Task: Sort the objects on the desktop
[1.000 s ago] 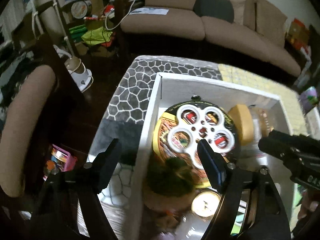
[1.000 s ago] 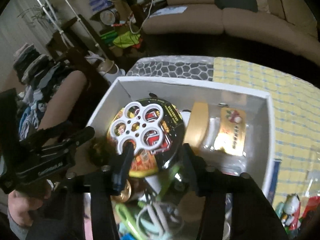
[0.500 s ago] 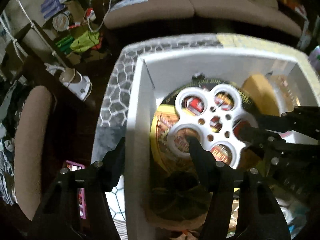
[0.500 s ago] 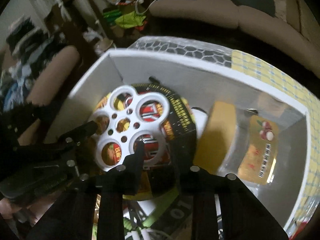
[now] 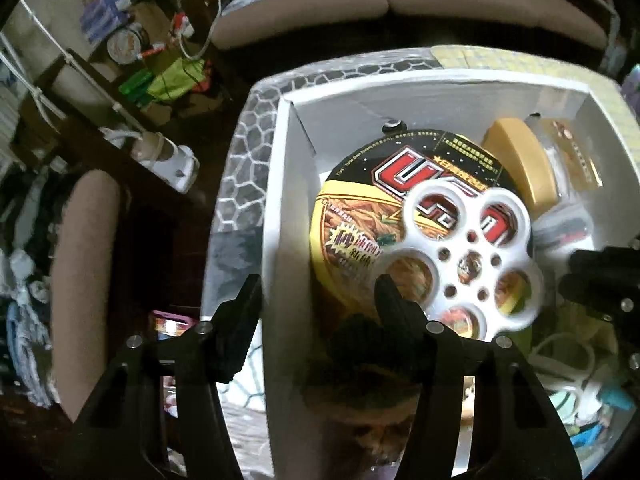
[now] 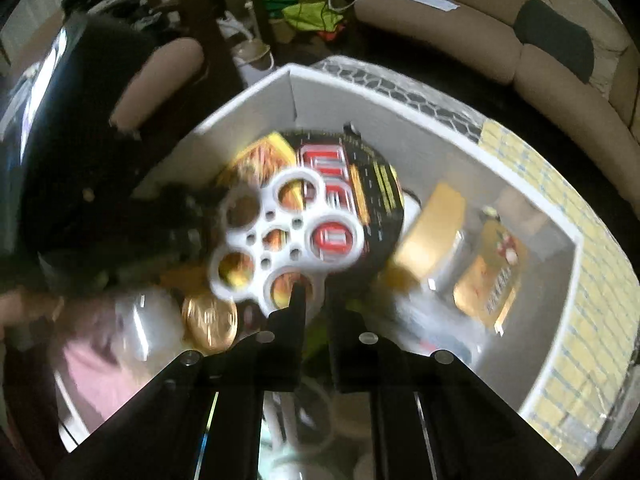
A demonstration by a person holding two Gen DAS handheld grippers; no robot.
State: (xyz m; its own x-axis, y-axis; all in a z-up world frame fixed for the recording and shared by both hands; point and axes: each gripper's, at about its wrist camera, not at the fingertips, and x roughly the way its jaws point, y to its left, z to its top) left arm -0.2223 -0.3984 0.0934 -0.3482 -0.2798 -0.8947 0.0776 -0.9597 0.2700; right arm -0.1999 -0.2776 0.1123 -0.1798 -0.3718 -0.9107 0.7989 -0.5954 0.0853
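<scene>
Looking through my left camera first, I see the left gripper (image 5: 320,292) with its jaws closing, one finger on each side of the white box's (image 5: 276,216) left wall. The pads do not press on it yet. Inside the box lies a round noodle bowl (image 5: 360,196) with a white holed disc (image 5: 472,256) above it, and a jar with a yellow lid (image 5: 516,164) lying beside them.

Through my right camera, the right gripper (image 6: 314,300) is pinched tight on the near rim of the white holed disc (image 6: 280,236). The picture is blurry. A gold round tin (image 6: 210,322) sits near the bowl (image 6: 352,188).

I think I am picking the disc out to sort it. Next I must lift it straight up, clear of the box wall (image 6: 240,108).
</scene>
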